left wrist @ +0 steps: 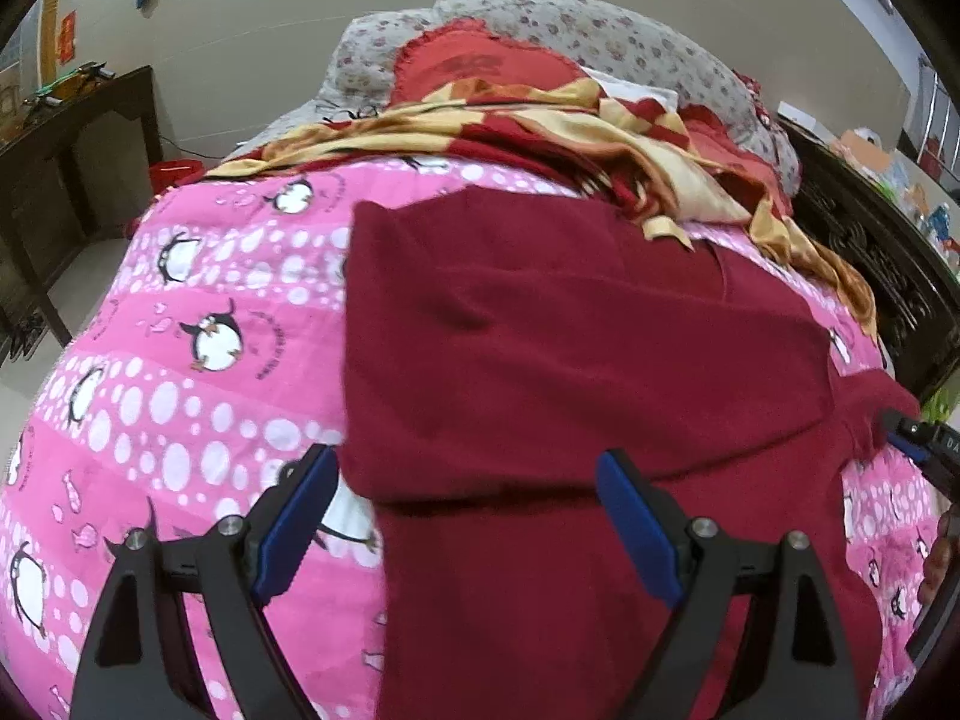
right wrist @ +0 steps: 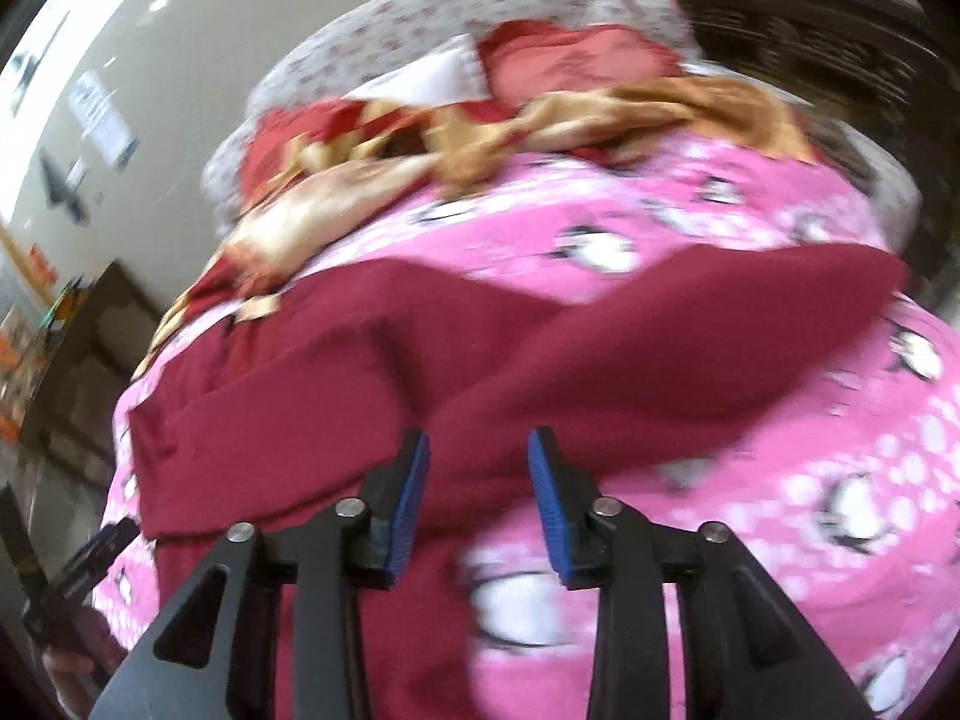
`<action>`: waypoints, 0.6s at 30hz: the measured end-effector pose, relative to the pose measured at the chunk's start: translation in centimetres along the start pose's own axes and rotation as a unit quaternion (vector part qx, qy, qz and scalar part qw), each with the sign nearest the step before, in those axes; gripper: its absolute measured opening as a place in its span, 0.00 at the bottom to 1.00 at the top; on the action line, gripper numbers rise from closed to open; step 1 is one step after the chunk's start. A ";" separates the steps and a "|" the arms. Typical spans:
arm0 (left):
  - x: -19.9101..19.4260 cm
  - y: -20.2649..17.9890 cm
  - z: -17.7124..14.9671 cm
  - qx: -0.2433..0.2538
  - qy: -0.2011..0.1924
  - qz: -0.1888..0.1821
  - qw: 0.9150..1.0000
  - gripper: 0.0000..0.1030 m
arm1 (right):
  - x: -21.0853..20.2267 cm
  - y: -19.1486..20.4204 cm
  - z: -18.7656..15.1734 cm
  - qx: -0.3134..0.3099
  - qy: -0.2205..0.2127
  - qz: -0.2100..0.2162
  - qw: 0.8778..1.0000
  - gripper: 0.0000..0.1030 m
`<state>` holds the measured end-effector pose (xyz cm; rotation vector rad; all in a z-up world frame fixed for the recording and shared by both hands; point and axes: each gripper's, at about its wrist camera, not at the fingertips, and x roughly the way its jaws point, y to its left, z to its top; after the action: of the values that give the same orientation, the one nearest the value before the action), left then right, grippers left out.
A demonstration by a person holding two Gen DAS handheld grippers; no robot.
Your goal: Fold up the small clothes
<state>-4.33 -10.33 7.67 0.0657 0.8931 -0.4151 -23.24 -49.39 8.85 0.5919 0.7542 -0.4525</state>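
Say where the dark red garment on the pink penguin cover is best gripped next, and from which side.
Probably the dark red garment at its near-left folded corner, approached from the near edge: there the layers form a thick lip over the pink cover.

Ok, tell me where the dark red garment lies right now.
The dark red garment lies spread on the pink penguin-print bedspread, just ahead of both grippers in both wrist views, with the red-and-gold blanket beyond it.
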 end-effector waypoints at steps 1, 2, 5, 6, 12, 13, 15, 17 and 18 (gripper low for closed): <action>0.2 -0.1 -0.2 0.001 0.004 -0.001 1.000 0.88 | -0.1 -1.8 0.0 0.016 0.001 -0.016 1.000 0.60; 0.4 -0.3 -0.2 0.001 0.007 -0.002 1.000 0.88 | -0.2 -3.0 0.0 0.026 0.002 -0.024 0.999 0.60; 0.9 -0.6 -0.6 0.001 0.019 -0.004 1.000 0.88 | -0.3 -7.1 0.5 0.064 -0.003 -0.049 0.997 0.60; 1.0 -0.7 -0.7 0.001 0.021 -0.004 1.000 0.88 | -0.2 -8.4 0.7 0.076 -0.007 -0.060 0.995 0.60; 1.1 -1.3 -0.8 0.010 0.027 0.000 1.000 0.88 | 2.8 -11.5 4.4 0.077 0.021 -0.085 0.993 0.60; 1.1 -1.4 -0.8 0.012 0.027 0.001 1.000 0.88 | 3.5 -11.6 5.2 0.076 0.028 -0.081 0.993 0.60; 1.1 -1.6 -0.7 0.013 0.028 0.002 1.000 0.88 | 5.0 -12.0 6.8 0.085 0.034 -0.082 0.992 0.60; 1.0 -1.9 -0.7 0.015 0.030 0.003 0.999 0.88 | 5.7 -12.3 8.0 0.094 0.028 -0.081 0.992 0.60; 1.0 -1.9 -0.7 0.016 0.030 0.003 0.999 0.88 | 5.7 -12.4 8.3 0.100 0.025 -0.076 0.992 0.60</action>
<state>-4.99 -12.27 6.68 0.1107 0.9448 -0.4241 -22.51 -64.99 5.34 0.7380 0.8107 -0.6620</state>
